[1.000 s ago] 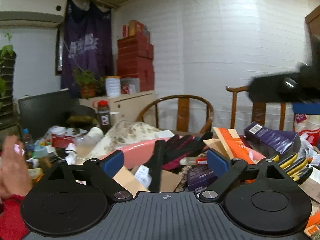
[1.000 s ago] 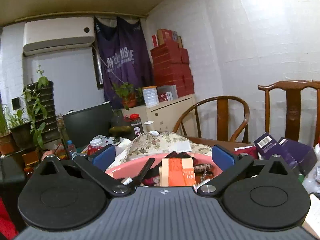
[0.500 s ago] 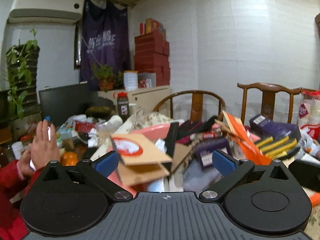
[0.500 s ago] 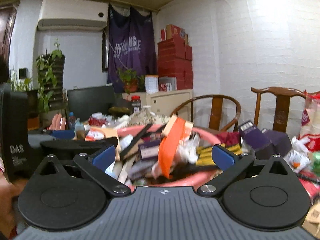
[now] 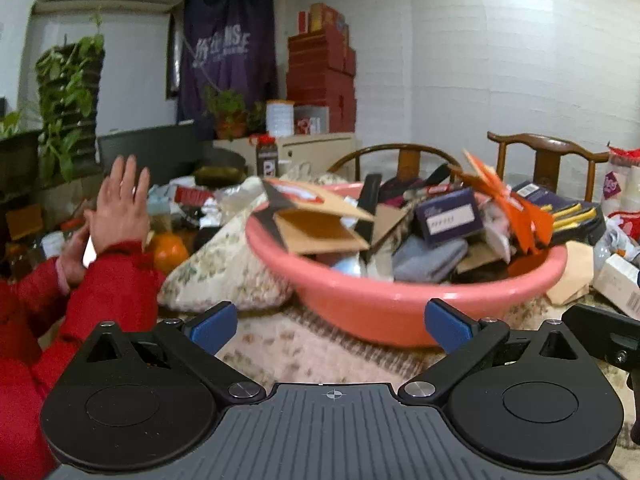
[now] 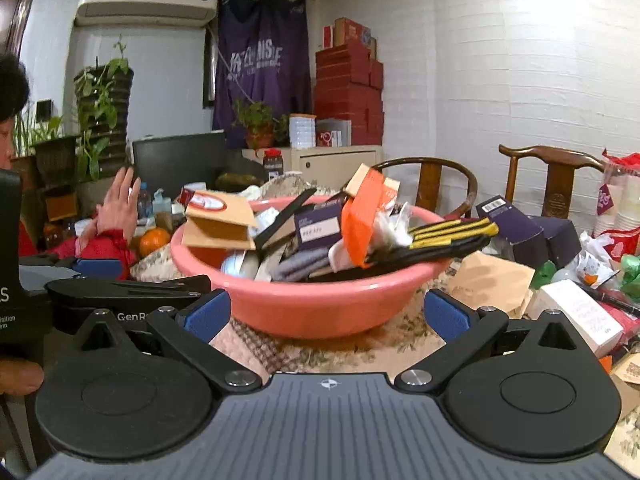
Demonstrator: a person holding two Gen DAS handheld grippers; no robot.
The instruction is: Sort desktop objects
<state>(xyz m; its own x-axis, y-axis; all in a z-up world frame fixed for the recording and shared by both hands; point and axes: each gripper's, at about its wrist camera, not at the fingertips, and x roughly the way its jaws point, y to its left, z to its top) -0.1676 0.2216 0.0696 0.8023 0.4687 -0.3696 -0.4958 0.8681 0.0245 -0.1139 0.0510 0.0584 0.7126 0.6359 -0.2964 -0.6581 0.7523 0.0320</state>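
A pink plastic basin stands on a flowered tablecloth, piled with cardboard pieces, a purple box, an orange packet, grey cloth and yellow-striped black tools. My left gripper is open and empty, just in front of the basin. My right gripper is open and empty, also just short of the basin's near wall. The left gripper's body shows at the left of the right wrist view.
A person in a red sleeve holds a hand up at the left. A flowered cushion lies left of the basin. Purple boxes, a white box and bags crowd the right. Two wooden chairs stand behind.
Both grippers have pulled back and dropped lower, so the basin's near wall and the tablecloth now show. Both stay open and empty.
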